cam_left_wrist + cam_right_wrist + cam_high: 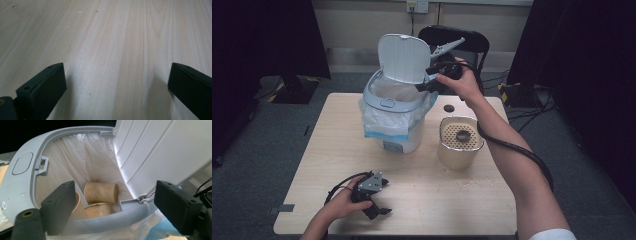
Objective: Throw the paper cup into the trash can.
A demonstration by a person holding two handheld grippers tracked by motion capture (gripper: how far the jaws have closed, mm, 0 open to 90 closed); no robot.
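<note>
A white pedal bin [392,117] lined with a clear bag stands at the table's back middle, its lid [404,57] raised upright. Inside the bin [23,182] lie three beige paper cups [101,192] on their sides at the bottom of the bag. My right gripper [424,82] hovers over the bin's right rim, pointing down into it. Its jaws [116,185] stand open with nothing between them. My left gripper [379,207] rests near the table's front left edge, open [116,72] over bare wood.
A beige canister [460,142] with a perforated top stands right of the bin. A small dark disc [448,108] lies behind it. A black chair [457,40] is beyond the light wooden table [422,200]. Cables trail on the floor at right.
</note>
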